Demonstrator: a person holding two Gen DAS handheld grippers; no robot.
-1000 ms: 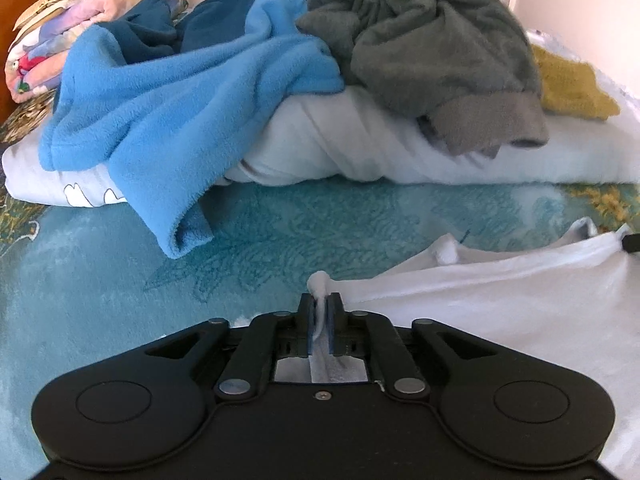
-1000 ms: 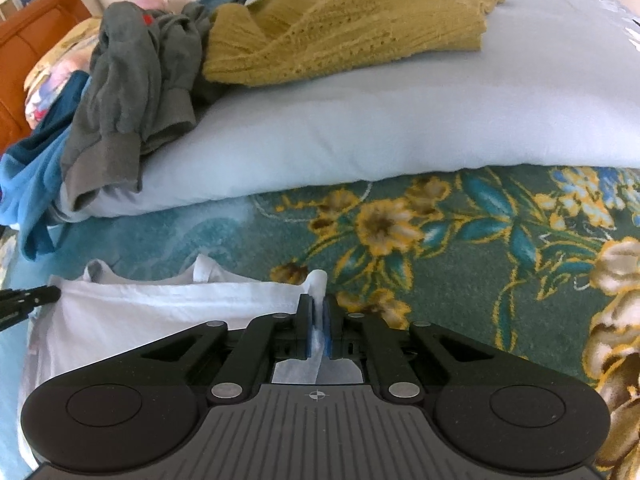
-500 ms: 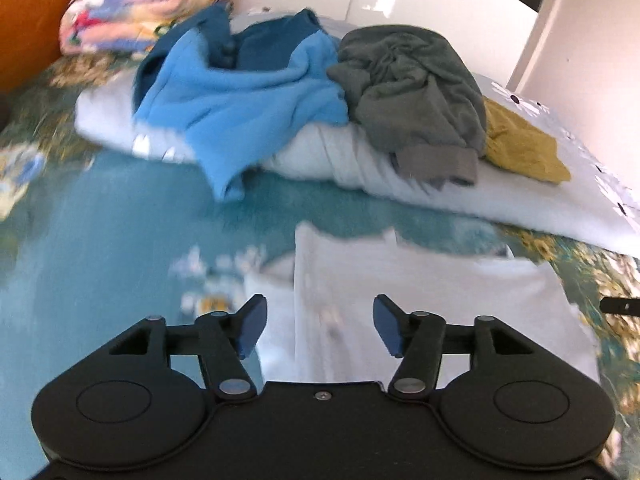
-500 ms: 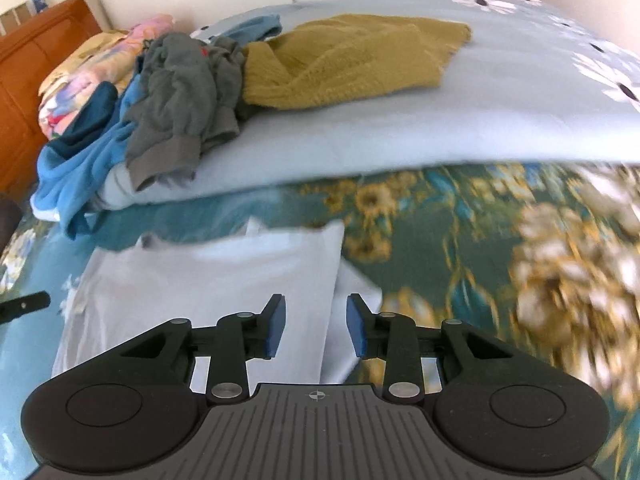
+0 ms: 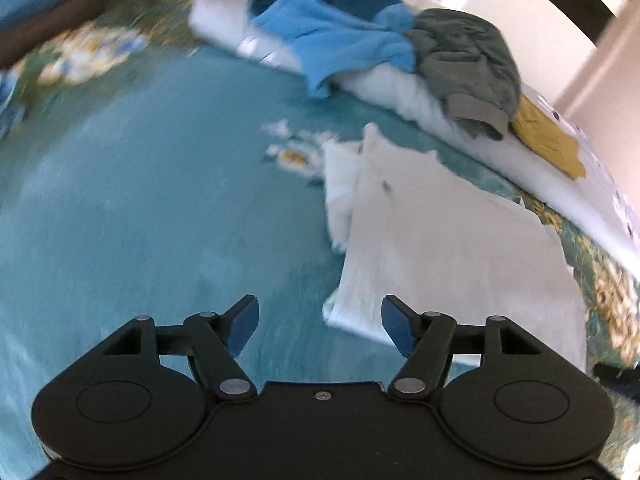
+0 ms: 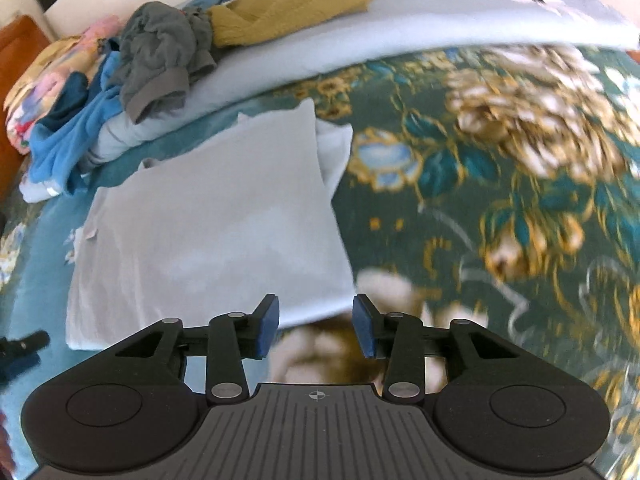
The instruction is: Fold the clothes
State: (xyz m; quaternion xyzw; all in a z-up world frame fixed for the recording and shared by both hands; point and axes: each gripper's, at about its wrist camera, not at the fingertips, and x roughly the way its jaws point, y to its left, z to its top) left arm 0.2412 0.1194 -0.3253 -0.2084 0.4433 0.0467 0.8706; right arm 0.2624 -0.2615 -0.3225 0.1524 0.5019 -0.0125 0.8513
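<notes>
We list first a white shirt [image 5: 448, 236], folded and lying flat on the floral bedspread [image 5: 132, 208], a narrower layer of it showing past one side edge. The left gripper [image 5: 320, 320] hangs above the bedspread at the shirt's near corner; its blue-padded fingers [image 5: 242, 326] are spread wide, having just been opening, and nothing lies between them. The right gripper [image 6: 315, 326] hangs over the shirt's [image 6: 208, 232] opposite near corner; its fingers [image 6: 267, 326] stand apart by a smaller gap, also just been opening, with no cloth pinched and only the shirt's edge and the bedspread [image 6: 500, 184] seen through the gap. Behind the shirt we record a pale blue quilt [image 6: 304, 52], folded into a long ridge across the bed. On the quilt, from one end: a blue fleece [image 5: 340, 44] draped down its front to the bedspread, a grey sweatshirt [image 5: 472, 64] bunched beside it with a cuff hanging over the edge, and a mustard knit [image 6: 292, 4] spread out just beside the grey one. A multicoloured bundle [image 6: 44, 80] lies at the far end, next to a wooden headboard [image 6: 16, 48]. A dark part of the other tool [image 6: 22, 346] shows at the right view's left edge. Both views are blurred toward their outer parts.
</notes>
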